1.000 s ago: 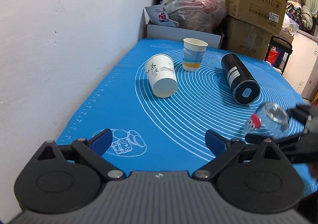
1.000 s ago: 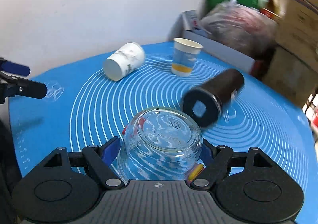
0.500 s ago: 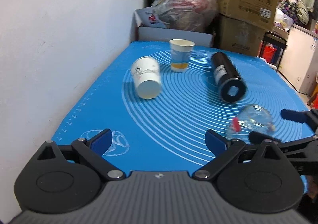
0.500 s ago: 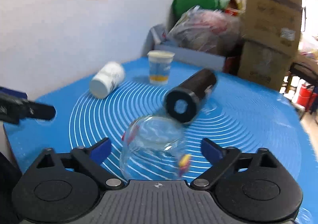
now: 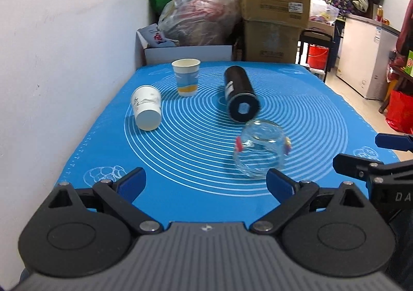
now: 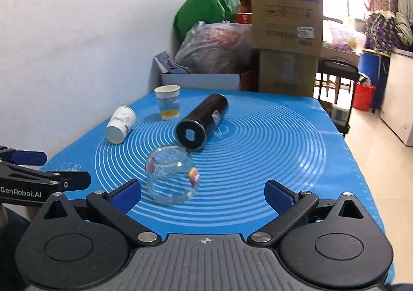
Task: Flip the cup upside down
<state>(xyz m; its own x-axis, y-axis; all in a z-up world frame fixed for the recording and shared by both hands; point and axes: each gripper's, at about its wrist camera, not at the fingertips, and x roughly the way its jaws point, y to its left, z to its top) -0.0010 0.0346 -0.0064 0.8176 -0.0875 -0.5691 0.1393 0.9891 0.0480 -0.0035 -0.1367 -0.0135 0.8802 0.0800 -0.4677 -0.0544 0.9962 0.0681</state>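
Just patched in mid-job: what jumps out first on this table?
A small clear glass cup stands base-up on the blue silicone mat, just ahead of the open right gripper and free of it. Right behind it lies a black cylindrical flask on its side. Farther left, a white paper cup lies tipped over beside an upright blue-and-yellow paper cup.

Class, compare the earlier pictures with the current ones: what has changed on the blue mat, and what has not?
The right hand-held gripper opened, released the clear glass cup base-up on the blue mat, and drew back. The left hand-held gripper stayed open; the black cylindrical flask and both paper cups kept their places.
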